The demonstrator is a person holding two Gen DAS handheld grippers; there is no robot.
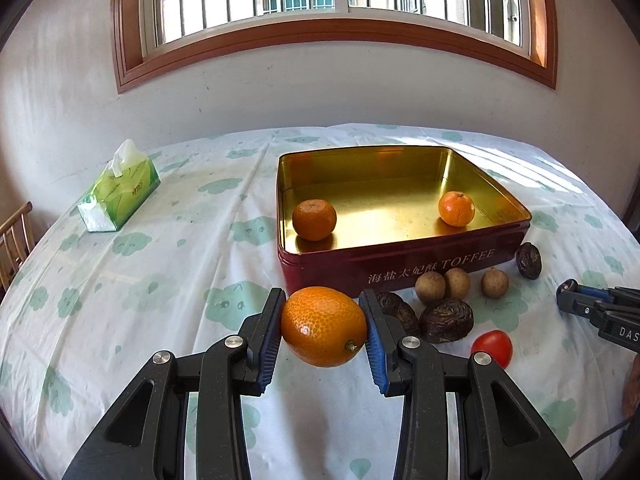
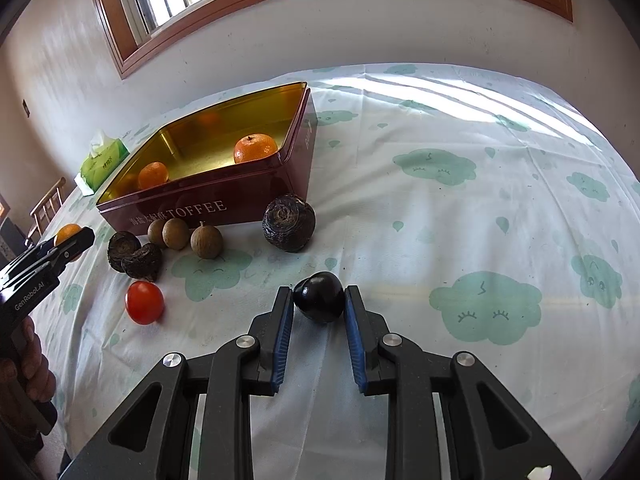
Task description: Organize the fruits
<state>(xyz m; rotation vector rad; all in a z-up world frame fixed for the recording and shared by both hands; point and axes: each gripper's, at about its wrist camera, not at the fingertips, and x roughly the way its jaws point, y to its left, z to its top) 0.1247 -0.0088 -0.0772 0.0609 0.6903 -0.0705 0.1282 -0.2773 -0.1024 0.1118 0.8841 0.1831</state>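
Currently the left tool is clamped on an orange kumquat-like fruit, blue pads pressing both its sides, fruit lifted clear of the tabletop just in front of the tin's near-left corner. Right tool is closed on a dark plum-like fruit, pads touching either side; whether it is off the cloth or resting on it I cannot tell. The red TOFFEE tin sits open on the cloud-print cloth, gold inside, with two mandarins in it: one near the front-left wall, the other toward the right wall, well apart. In front of the tin, on the cloth: three small tan round fruits in a loose row, the left two touching, the third a little apart. Two dark wrinkled water-chestnut-like items lie just nearer, side by side; a third dark one is close to the tin's front-right corner. A red cherry tomato sits nearest the camera, beside the dark pair. In the left wrist view the right tool's tip shows at the right edge. In the right wrist view the left tool shows at the left edge with the orange fruit behind its tip, and a hand grips its handle. A green tissue pack is on the far left of the tabletop, well away from the tin.
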